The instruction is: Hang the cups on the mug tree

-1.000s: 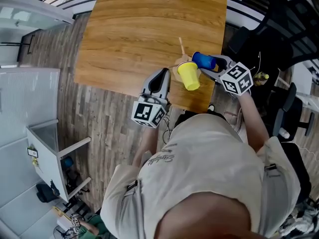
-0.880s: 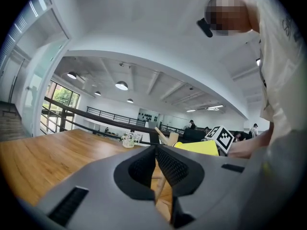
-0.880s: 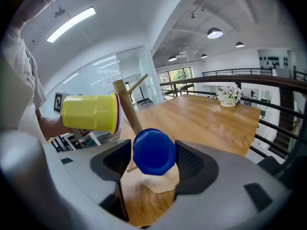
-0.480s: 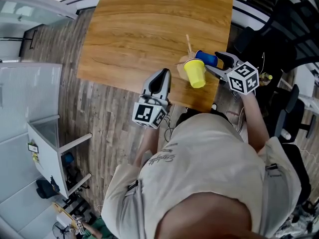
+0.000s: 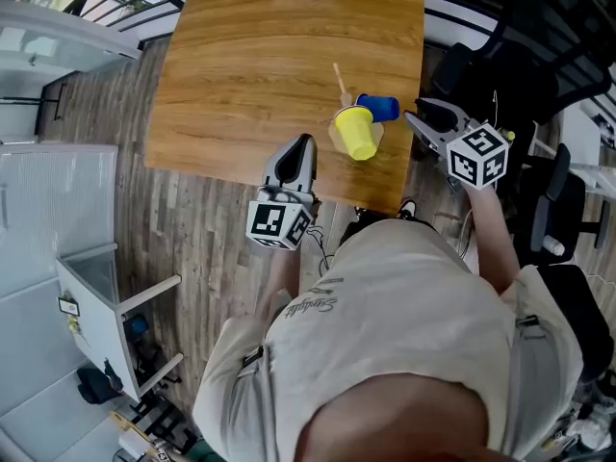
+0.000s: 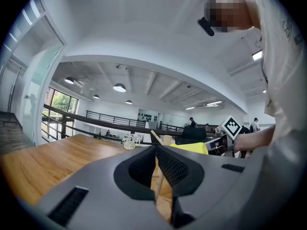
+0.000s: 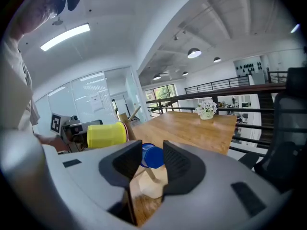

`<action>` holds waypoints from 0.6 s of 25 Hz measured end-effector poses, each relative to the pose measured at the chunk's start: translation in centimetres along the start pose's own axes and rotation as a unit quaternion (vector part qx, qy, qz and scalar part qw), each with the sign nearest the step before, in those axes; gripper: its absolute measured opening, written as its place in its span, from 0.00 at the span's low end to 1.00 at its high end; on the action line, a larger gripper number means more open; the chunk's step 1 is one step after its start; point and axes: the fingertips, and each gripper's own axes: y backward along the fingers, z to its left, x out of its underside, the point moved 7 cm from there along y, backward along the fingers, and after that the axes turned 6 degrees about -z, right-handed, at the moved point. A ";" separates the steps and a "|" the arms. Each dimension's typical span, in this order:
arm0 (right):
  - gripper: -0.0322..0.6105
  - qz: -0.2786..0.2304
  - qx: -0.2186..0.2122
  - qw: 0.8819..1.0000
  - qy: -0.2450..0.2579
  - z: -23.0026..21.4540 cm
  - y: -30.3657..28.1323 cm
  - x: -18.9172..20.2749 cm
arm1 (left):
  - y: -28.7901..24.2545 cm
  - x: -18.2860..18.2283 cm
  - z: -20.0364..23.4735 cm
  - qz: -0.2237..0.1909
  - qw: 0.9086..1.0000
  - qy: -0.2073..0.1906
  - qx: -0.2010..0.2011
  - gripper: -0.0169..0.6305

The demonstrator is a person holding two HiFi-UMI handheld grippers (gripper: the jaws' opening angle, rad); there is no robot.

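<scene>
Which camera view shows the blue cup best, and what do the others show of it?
The head view: the blue cup shows whole there, on the mug tree beside the yellow cup. The right gripper view is closer but shows only part of it, with the rest covered. The left gripper view does not show it.
</scene>
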 end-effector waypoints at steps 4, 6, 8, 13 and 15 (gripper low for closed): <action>0.09 -0.017 0.018 1.000 0.019 0.2 2.5 -0.9 | 0.2 -1.2 -0.4 0.007 1.000 -0.004 -0.013 0.07; 0.04 -0.028 0.019 0.999 0.015 0.4 3.5 -1.1 | 0.3 -1.8 -1.0 0.005 1.000 0.007 -0.021 0.07; 0.04 -0.039 0.016 0.999 0.005 0.8 4.4 -1.2 | 0.1 -2.6 -1.8 -0.001 1.000 0.016 -0.024 0.07; 0.04 -0.055 0.029 0.998 0.017 2.1 6.3 -2.4 | -0.2 -4.7 -3.9 -0.015 1.000 0.010 -0.006 0.07; 0.04 -0.063 0.029 0.997 0.034 2.5 7.3 -3.2 | -0.3 -5.6 -4.7 -0.029 1.000 0.005 -0.004 0.07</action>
